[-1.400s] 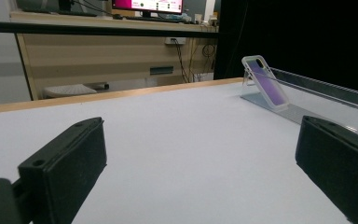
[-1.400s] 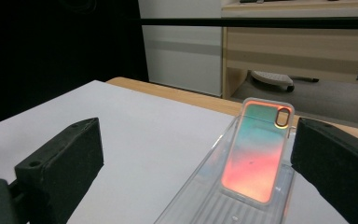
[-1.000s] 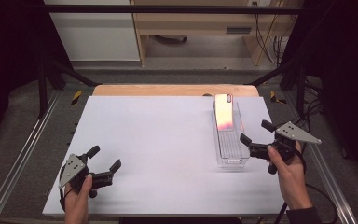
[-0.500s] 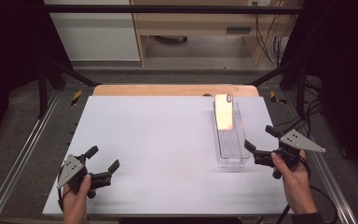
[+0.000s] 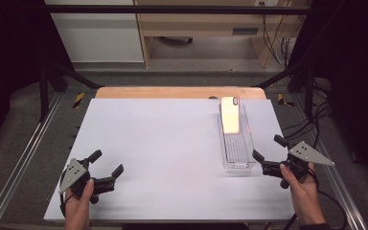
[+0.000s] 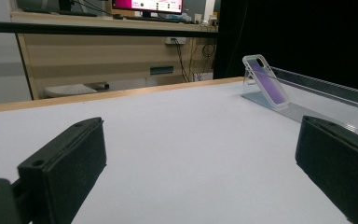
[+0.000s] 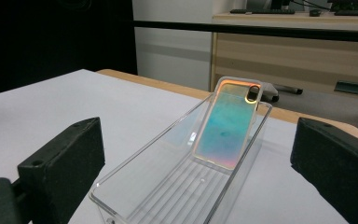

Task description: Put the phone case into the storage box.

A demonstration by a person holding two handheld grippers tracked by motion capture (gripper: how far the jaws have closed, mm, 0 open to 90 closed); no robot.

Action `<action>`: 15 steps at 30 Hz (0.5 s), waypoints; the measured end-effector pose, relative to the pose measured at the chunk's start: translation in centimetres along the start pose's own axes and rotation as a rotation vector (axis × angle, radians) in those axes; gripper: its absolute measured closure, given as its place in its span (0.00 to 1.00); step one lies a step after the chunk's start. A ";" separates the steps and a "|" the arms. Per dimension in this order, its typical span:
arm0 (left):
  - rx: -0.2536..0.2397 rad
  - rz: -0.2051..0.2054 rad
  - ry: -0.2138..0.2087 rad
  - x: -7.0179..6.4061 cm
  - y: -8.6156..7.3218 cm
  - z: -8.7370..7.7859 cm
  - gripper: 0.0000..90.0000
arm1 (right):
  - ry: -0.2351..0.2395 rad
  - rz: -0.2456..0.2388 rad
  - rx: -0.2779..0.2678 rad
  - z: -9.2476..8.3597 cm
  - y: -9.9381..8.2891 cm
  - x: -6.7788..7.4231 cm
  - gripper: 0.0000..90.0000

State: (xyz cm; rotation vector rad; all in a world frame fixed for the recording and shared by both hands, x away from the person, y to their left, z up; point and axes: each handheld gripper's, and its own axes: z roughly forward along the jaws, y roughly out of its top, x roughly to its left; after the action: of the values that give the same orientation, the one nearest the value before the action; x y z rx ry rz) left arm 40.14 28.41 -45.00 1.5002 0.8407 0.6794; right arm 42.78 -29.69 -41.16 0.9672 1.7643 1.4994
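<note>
Probably a lab: a framed white table (image 5: 172,143) ringed by black curtains, a monitor (image 6: 148,5) on a desk behind.

Left gripper (image 5: 106,167): black body, two black jaws, grey three-cornered plate on top with small dark dots, probably screws. Right gripper (image 5: 268,154): same build, black with a grey triangular plate, also dotted; a black cable trails off toward the table edge. Both gripper views show chunky black jaw blocks with matte, slightly grainy pad faces, a small round hole on the left block's top, and a brass-coloured ring at the bottom left corner. Both hands bare, no gloves; a dark cuff may show at right wrist.
</note>
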 end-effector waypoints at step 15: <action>-0.007 0.004 -0.005 0.0 0.0 -0.1 0.01 | -0.002 -0.007 0.005 -0.4 -1.7 0.2 0.03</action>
State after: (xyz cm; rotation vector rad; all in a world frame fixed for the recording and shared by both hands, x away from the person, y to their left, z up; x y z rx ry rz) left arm 40.05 28.42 -44.98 1.4973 0.8311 0.6810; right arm 42.13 -29.83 -42.80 0.9639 1.7695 1.4903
